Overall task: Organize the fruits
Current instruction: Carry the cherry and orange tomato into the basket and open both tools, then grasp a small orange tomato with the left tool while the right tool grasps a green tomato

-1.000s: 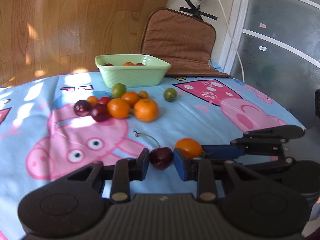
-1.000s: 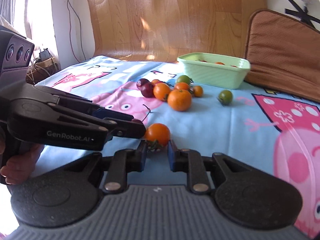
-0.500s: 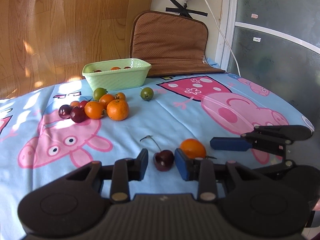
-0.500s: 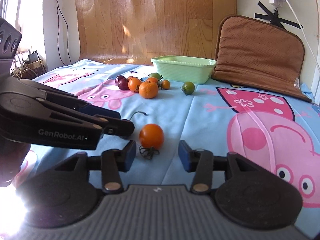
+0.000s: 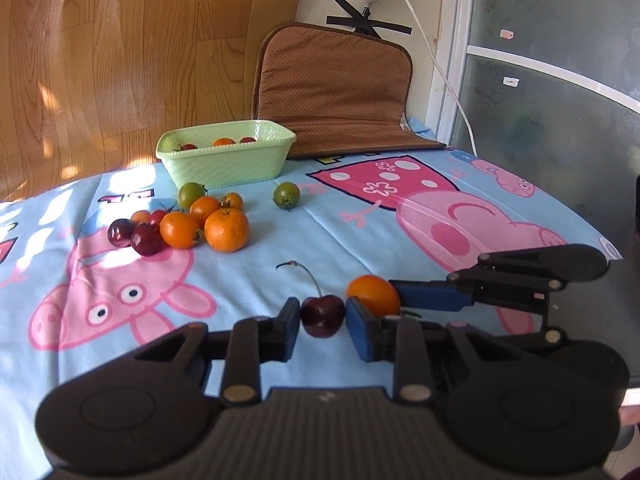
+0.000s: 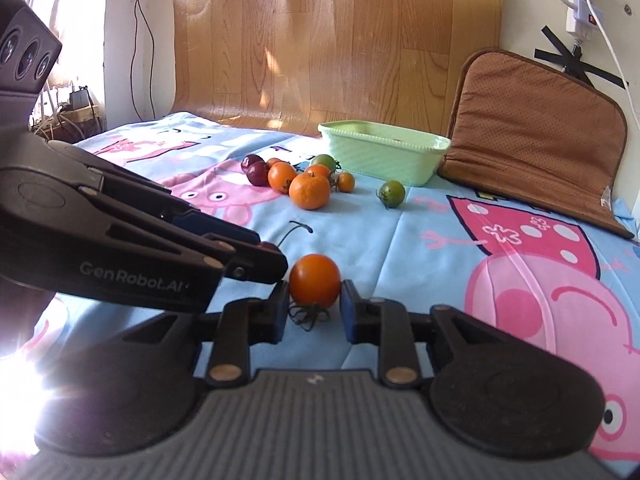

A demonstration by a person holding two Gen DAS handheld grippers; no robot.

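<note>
My left gripper (image 5: pixel 322 322) is shut on a dark red cherry (image 5: pixel 322 315) with a long stem, low over the cloth. My right gripper (image 6: pixel 314 307) is shut on an orange tomato (image 6: pixel 314 281), stem down; it also shows in the left wrist view (image 5: pixel 373 289). The two grippers sit side by side, almost touching. A pale green basket (image 5: pixel 226 153) with a few small fruits inside stands at the back. A pile of oranges, tomatoes and cherries (image 5: pixel 188 220) lies in front of it. A green tomato (image 5: pixel 286 194) lies apart to the right.
The table has a blue Peppa Pig cloth (image 5: pixel 440 216). A brown cushion (image 5: pixel 332 88) leans on the wall behind the basket. A white cable (image 5: pixel 432 52) hangs by the glass door at right. The table edge (image 5: pixel 600 240) falls away on the right.
Both grippers have closed on their fruits: the left on the cherry, the right on the orange tomato. Half a second ago the right jaws stood wide open.
</note>
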